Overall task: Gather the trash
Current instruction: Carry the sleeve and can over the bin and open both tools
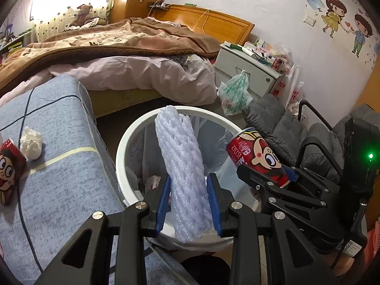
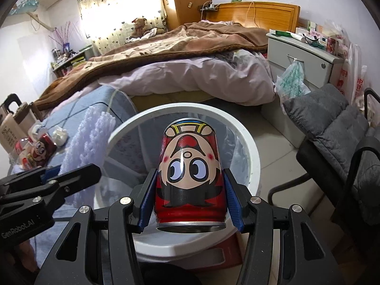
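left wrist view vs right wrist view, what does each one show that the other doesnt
Only the left wrist view shows the cartoon wall decal and the foam net sleeve clamped in the left gripper.

Only the right wrist view shows the can's upside-down cartoon face head-on between the right gripper's jaws, and the cluttered shelf by the curtain.

Both show the white trash bin, the red can, the bed, the grey chair and a second can on the blue cloth.

Foam net sleeve (image 1: 184, 178): pale lilac-white, woven mesh texture. Can (image 2: 190, 178): red, cartoon face with big black-and-white eyes, yellow band at the far end. Trash bin (image 1: 123, 147): white rim, clear liner. Table cover (image 1: 64, 166): mottled blue, dark grid lines. Gripper pads (image 1: 163, 204): blue on black.
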